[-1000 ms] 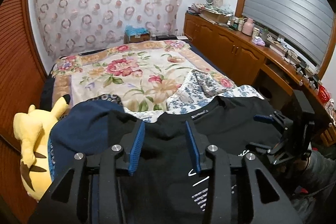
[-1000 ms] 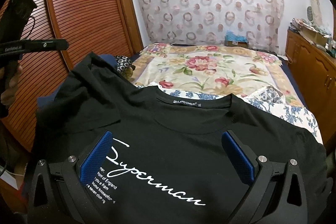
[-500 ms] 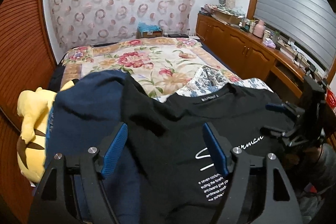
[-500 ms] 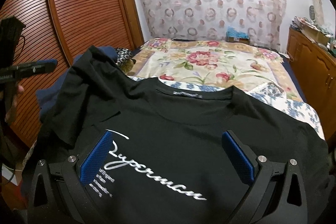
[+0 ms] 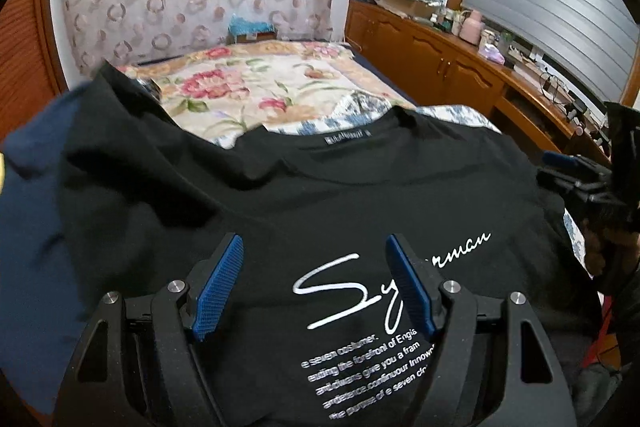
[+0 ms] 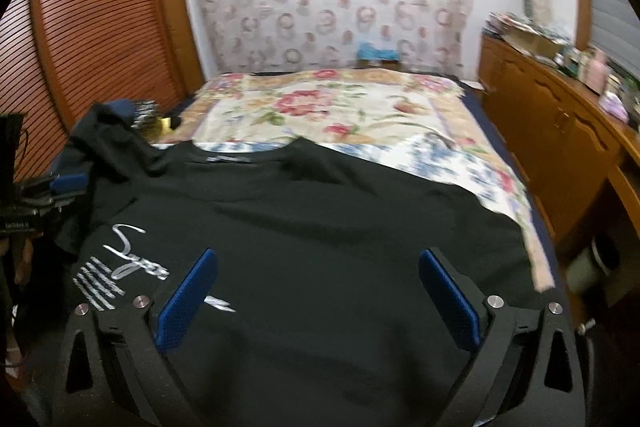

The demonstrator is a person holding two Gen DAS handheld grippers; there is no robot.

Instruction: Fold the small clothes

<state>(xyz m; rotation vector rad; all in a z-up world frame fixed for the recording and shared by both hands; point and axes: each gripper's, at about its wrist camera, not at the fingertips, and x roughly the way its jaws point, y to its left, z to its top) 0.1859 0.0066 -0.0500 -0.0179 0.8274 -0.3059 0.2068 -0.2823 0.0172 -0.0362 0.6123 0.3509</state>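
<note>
Black tee (image 5: 320, 195) flat on bed (image 6: 320, 107); both grippers' fingers wide apart, holding nothing.

The black T-shirt (image 5: 360, 195) is soft matt cloth with smooth white printed lettering, and beneath it the floral bedspread (image 6: 320, 107) looks like a matt woven fabric. The left gripper (image 5: 314, 287) is matt black plastic with ribbed blue pads (image 5: 218, 287) and shiny metal screws. The sideboard (image 5: 448, 67) is glossy varnished wood.
</note>
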